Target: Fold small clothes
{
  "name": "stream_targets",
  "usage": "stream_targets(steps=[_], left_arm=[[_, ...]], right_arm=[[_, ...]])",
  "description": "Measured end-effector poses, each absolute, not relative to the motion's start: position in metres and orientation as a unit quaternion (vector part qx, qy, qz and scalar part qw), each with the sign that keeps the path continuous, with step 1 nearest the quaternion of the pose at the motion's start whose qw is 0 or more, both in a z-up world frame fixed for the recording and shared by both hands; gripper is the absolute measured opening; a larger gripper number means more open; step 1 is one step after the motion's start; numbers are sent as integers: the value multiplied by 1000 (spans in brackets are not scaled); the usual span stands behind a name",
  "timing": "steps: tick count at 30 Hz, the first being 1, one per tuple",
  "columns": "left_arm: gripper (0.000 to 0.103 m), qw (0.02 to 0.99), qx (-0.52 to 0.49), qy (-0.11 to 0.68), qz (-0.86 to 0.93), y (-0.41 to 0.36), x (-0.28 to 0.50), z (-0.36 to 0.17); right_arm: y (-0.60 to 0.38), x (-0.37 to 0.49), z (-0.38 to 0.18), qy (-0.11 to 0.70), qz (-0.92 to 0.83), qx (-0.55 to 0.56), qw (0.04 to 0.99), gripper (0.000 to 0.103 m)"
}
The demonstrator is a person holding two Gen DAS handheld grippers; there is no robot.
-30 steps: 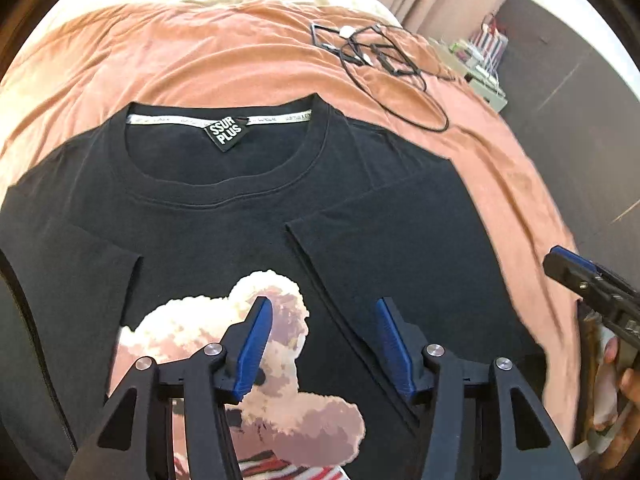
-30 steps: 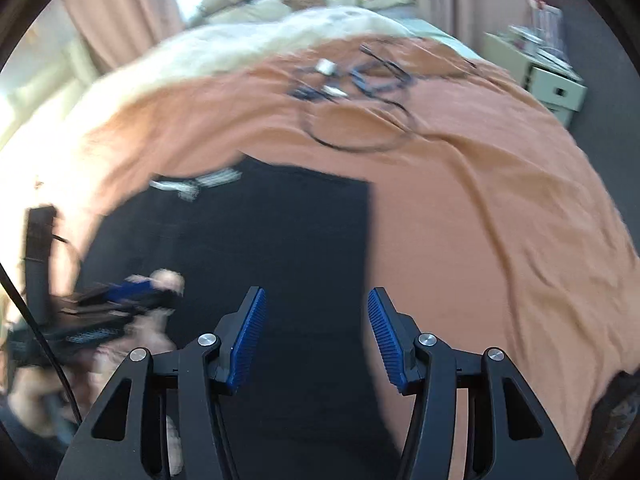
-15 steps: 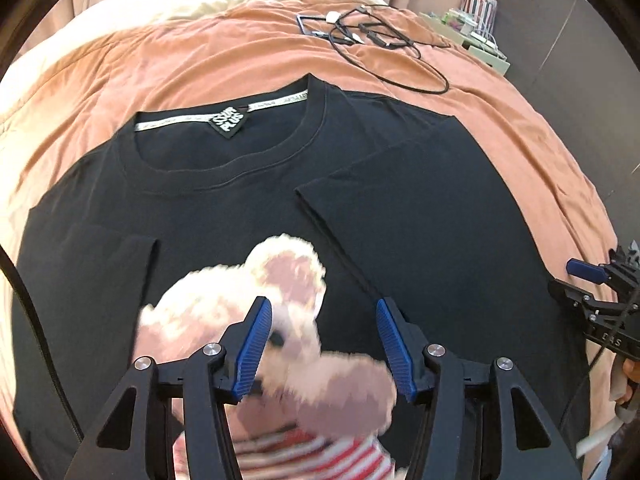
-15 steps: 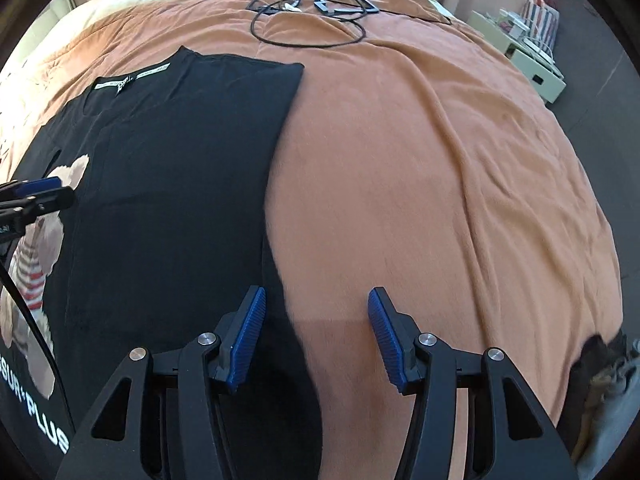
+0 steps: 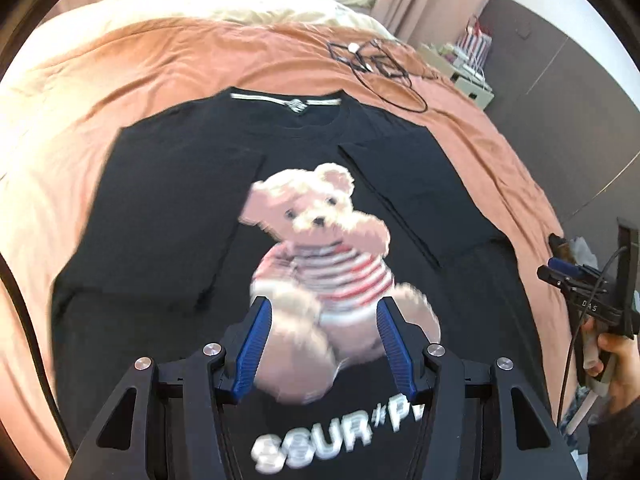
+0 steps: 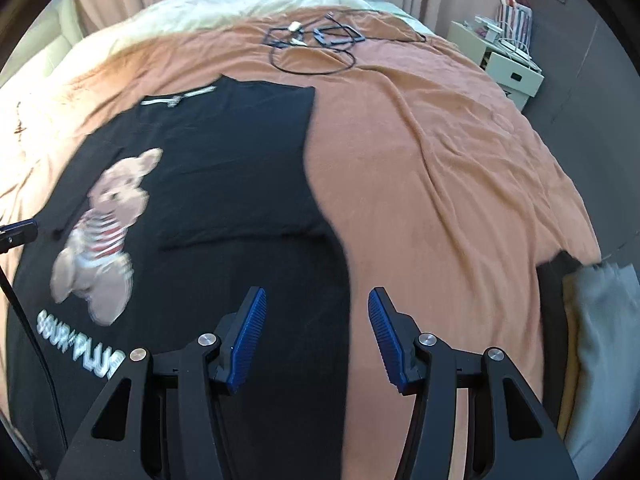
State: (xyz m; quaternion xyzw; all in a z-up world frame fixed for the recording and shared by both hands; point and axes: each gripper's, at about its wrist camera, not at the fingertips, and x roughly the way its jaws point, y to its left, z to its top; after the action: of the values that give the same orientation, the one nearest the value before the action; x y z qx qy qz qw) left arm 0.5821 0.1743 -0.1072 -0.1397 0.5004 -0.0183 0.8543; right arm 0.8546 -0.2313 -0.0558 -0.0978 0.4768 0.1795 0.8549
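Observation:
A black T-shirt (image 5: pixel 168 216) with a teddy bear print (image 5: pixel 328 248) lies face up on the orange bedspread (image 5: pixel 168 64), both sleeves folded in over the front. It also shows in the right wrist view (image 6: pixel 240 184). My left gripper (image 5: pixel 322 344) is open and empty above the shirt's lower middle, near the bear's legs. My right gripper (image 6: pixel 318 334) is open and empty above the shirt's right edge near the hem. The right gripper also shows at the right of the left wrist view (image 5: pixel 560 274).
Black cables (image 6: pixel 316 46) lie at the far end of the bedspread (image 6: pixel 440 160). A white box with bags (image 6: pixel 508 68) stands beside the bed at the far right. A grey and yellow cloth pile (image 6: pixel 600 328) sits at the bed's right edge.
Both grippers have pulled back toward the shirt's hem, so the whole bear print and the lettering below it have come into view. Both stay open and empty.

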Motion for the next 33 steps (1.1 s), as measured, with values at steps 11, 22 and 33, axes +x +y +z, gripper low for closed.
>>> stream_targets(steps=[11, 22, 33], left_arm=[[70, 877, -162, 452, 21, 221, 450, -62], [71, 866, -189, 457, 66, 276, 312, -92], [52, 842, -246, 475, 74, 292, 217, -141]], right_arm=[[-268, 737, -16, 476, 182, -83, 856, 56], [-326, 647, -27, 482, 193, -56, 853, 62], [-380, 591, -59, 492, 213, -14, 844, 62]])
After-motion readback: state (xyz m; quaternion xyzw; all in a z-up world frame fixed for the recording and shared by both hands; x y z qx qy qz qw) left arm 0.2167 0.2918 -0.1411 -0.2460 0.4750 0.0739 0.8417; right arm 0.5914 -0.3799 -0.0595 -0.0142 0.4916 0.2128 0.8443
